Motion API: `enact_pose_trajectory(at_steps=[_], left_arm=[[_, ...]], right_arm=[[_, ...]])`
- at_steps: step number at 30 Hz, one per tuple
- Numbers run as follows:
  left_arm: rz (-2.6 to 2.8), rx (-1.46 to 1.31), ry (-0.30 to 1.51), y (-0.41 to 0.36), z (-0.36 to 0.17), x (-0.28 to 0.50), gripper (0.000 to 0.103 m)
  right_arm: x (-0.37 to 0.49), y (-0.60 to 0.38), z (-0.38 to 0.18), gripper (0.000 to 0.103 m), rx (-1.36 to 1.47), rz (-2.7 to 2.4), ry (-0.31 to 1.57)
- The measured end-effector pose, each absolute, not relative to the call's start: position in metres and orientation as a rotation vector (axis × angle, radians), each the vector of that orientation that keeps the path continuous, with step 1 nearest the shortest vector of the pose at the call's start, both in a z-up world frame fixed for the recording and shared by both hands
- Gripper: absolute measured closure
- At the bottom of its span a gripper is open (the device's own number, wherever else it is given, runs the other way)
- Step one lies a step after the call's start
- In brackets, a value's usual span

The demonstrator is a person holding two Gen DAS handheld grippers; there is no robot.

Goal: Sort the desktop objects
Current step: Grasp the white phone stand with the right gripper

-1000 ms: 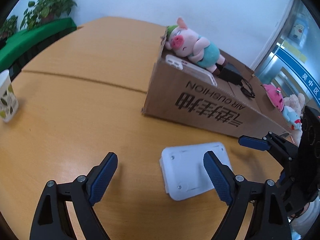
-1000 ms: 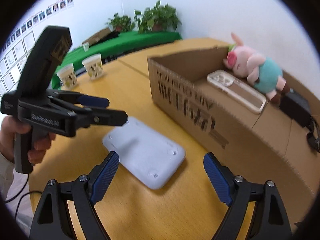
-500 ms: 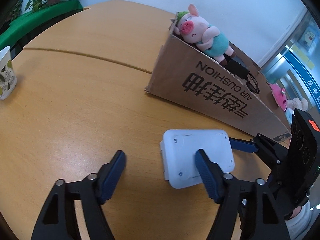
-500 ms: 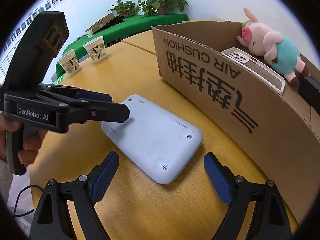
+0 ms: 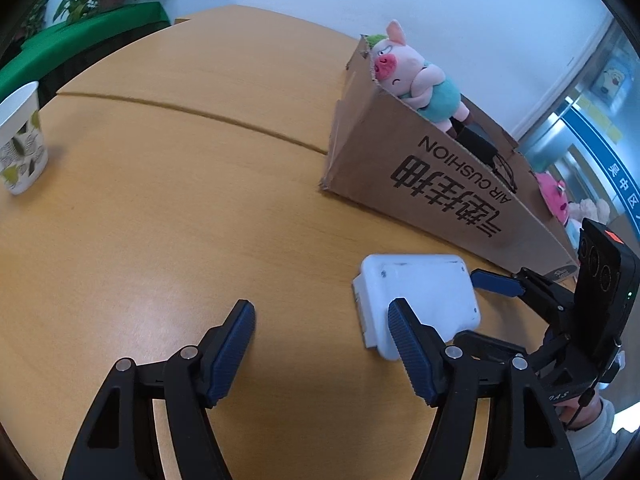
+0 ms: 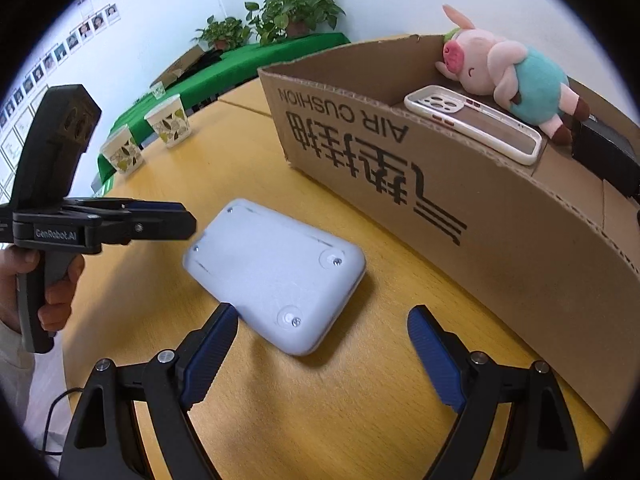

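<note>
White device [image 6: 276, 276] between right hand-held gripper [image 6: 320, 340] fingers

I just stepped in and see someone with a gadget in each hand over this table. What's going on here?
A person is sorting desk items into the open brown cardboard box, which already holds a pink plush pig and a clear phone case. Both tools now frame the white rounded plastic device lying flat on the wooden table. The right tool is open around it; the left tool, jaws opening, is at its far end. Neither grips it yet.
</note>
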State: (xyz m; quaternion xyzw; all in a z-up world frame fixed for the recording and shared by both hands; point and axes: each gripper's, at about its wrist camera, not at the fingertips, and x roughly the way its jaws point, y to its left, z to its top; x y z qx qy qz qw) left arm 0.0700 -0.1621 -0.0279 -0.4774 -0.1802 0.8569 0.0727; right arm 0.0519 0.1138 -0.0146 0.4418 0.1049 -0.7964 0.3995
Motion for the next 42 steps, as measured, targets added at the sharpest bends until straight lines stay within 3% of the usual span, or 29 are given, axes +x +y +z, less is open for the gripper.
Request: enact_pose_trajectory(at_steps=[3, 4, 5, 10, 13, 21, 25, 30, 32, 33, 34, 38, 40, 42], left_arm=[[2.501, -1.412, -0.536, -0.151, -0.028, 0.054, 0.037], [2.479, -1.408, -0.523, -0.145, -0.028, 0.051, 0.043], [2.434, -1.405, -0.522, -0.138, -0.03, 0.046, 0.059], [2.404, -1.364, -0.46, -0.11, -0.027, 0.04, 0.061], [2.39, -1.298, -0.383, -0.086, -0.018, 0.039, 0.063], [2.227, -0.902, -0.219, -0.014, 0.019, 0.058, 0.067], [2.2, -0.942, -0.101, 0.006, 0.014, 0.069, 0.065], [2.22, -1.114, -0.092, 0.003, -0.013, 0.045, 0.064], [2.221, -1.144, -0.088, 0.005, -0.021, 0.039, 0.064], [2.21, -1.16, -0.102, 0.007, -0.025, 0.034, 0.064], [2.191, -1.176, -0.111, 0.009, -0.029, 0.029, 0.064], [2.167, -1.194, -0.085, 0.017, -0.038, 0.027, 0.067], [2.198, -1.219, -0.062, 0.019, -0.038, 0.027, 0.077], [2.204, -1.241, -0.067, 0.019, -0.037, 0.03, 0.078]], right_arm=[[0.048, 0.106, -0.014, 0.016, 1.108, -1.997, 0.239], [0.047, 0.103, -0.014, 0.016, 1.105, -1.988, 0.222], [0.047, 0.101, -0.014, 0.016, 1.096, -1.975, 0.205], [0.056, 0.102, -0.011, 0.016, 1.071, -2.039, 0.259], [0.062, 0.129, -0.001, 0.016, 1.037, -2.106, 0.171], [0.115, 0.21, 0.037, 0.017, 0.773, -2.329, 0.07], [0.134, 0.226, 0.024, 0.017, 0.863, -2.359, 0.101], [0.13, 0.255, 0.011, 0.017, 1.026, -2.464, -0.017], [0.118, 0.259, 0.008, 0.027, 1.083, -2.5, -0.025], [0.111, 0.259, 0.005, 0.043, 1.112, -2.505, -0.003], [0.102, 0.257, 0.003, 0.051, 1.148, -2.515, 0.018], [0.084, 0.249, -0.012, 0.052, 1.241, -2.491, -0.03], [0.084, 0.25, -0.015, 0.053, 1.243, -2.495, -0.065], [0.086, 0.249, -0.014, 0.055, 1.243, -2.496, -0.073]])
